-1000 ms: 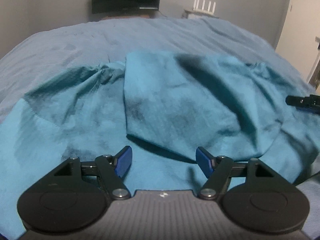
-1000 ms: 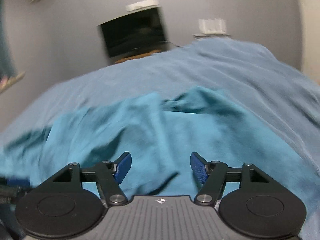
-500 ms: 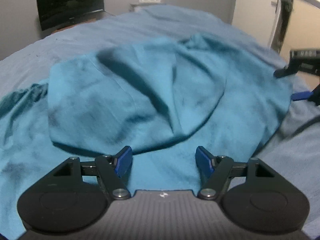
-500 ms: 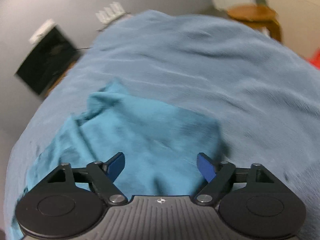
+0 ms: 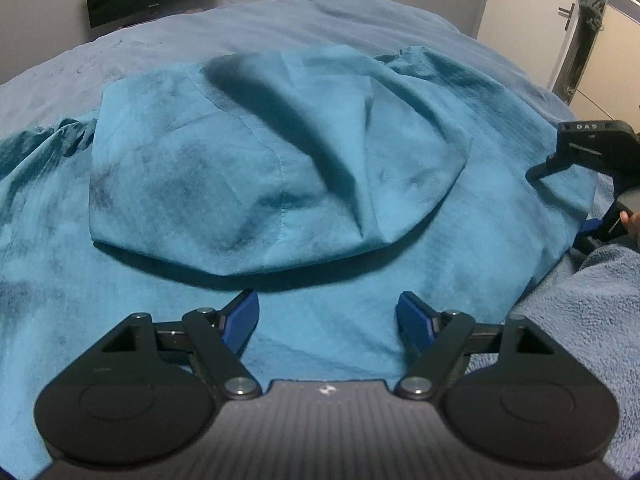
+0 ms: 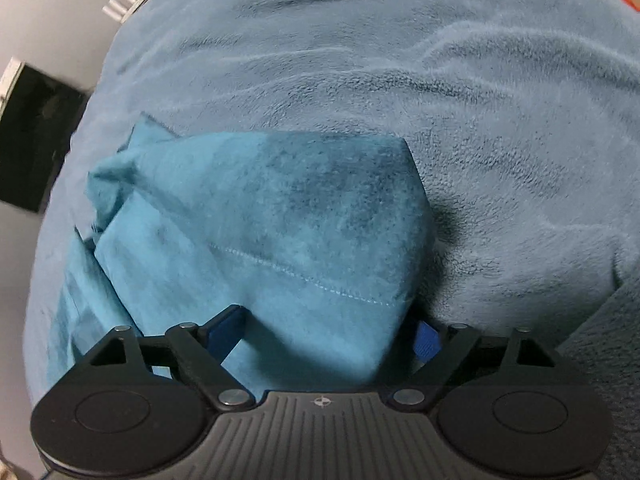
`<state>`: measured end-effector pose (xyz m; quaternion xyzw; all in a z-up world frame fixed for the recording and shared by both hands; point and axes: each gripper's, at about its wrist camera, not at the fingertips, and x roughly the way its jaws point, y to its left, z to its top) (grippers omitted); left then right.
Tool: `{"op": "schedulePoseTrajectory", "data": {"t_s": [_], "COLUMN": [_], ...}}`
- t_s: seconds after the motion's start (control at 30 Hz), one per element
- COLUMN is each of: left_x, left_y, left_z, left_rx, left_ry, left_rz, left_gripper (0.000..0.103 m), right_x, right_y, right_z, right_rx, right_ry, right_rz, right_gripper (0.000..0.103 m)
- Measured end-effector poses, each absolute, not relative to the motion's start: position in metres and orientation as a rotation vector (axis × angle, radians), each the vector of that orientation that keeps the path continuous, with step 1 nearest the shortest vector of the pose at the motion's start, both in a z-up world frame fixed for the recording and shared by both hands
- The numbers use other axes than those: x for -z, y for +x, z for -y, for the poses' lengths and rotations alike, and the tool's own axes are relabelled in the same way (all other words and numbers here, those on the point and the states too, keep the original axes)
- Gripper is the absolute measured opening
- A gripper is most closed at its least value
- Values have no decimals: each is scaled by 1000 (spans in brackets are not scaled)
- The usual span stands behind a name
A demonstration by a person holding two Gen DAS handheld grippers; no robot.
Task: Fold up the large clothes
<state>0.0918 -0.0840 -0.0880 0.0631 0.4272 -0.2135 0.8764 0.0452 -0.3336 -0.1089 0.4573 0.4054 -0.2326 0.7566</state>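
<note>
Fabric at the garment's right-hand edge had come between the spread fingers of the right tongs (image 6: 326, 334) within the last second; a moment earlier those tongs had been swinging across the bed with nothing but open cloth ahead of them. A stitched hem line ran across the fold just in front of the blue pads, and the cloth filled the gap, yet the fingers stood wide and had not pinched it. The left tongs (image 5: 328, 322) had also shifted: their view had slid from the garment's left part toward its middle, and they hovered spread and empty just above the lower layer. From that I judged that the first fold was down and that the right side was being lined up for the next one, with a grasp about to be made rather than made.

The teal garment (image 5: 280, 168) lay on the bed (image 5: 360, 20), on a grey-blue fleecy blanket (image 6: 500, 128). One broad flap was already turned over onto the layer beneath, its curved free edge casting a dark shadow near the left tongs. The flap was not flat; a deep crease ran diagonally through it, and the far corners were bunched. The cloth looked thin, soft and mottled with darker patches.
</note>
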Motion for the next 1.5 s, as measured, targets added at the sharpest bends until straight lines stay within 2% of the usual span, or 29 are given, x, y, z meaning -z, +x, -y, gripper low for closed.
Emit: {"op": "schedulePoseTrajectory", "data": {"t_s": [0.07,0.13,0.27,0.37,0.43,0.5,0.57,0.63,0.7,0.77,0.87,1.0,1.1,1.2,1.33,1.5], "left_x": [89,96,107,107,106,105,97,77,56,46,54,96,109,107,79,7], "left_y": [90,86,81,83,83,83,80,69,61,66,96,115,109,110,106,96], "left_z": [85,91,105,102,101,101,96,86,80,83,91,105,113,107,74,-11], "left_rx": [443,439,424,428,427,426,439,459,455,395,261,218,209,224,251,204], "left_ry": [149,209,328,310,311,307,266,199,155,165,168,261,345,306,188,-61], "left_rz": [-897,-910,-913,-918,-916,-908,-863,-753,-622,-570,-695,-894,-882,-887,-868,-760], "left_gripper": [76,75,75,75,75,75,76,76,76,77,77,77,77,77,77,77], "right_x": [107,101,94,101,112,118,111,98,81,65,49,34,15,-3,-14,-23], "right_y": [42,36,21,20,24,26,21,15,8,2,-5,-10,-14,-24,-35,-43], "right_z": [333,332,332,338,343,344,337,327,316,304,291,274,240,188,130,86], "right_rx": [495,458,402,401,388,375,328,269,208,149,107,64,-32,-169,-326,-422], "right_ry": [1007,1015,1080,1152,1213,1240,1206,1134,1046,938,843,680,447,159,-87,-231], "right_rz": [-856,-810,-701,-692,-708,-714,-644,-579,-509,-465,-433,-411,-382,-323,-272,-269], "right_gripper": [71,63,63,73,73,59,24,12,10,9,9,8,8,7,7,6]}}
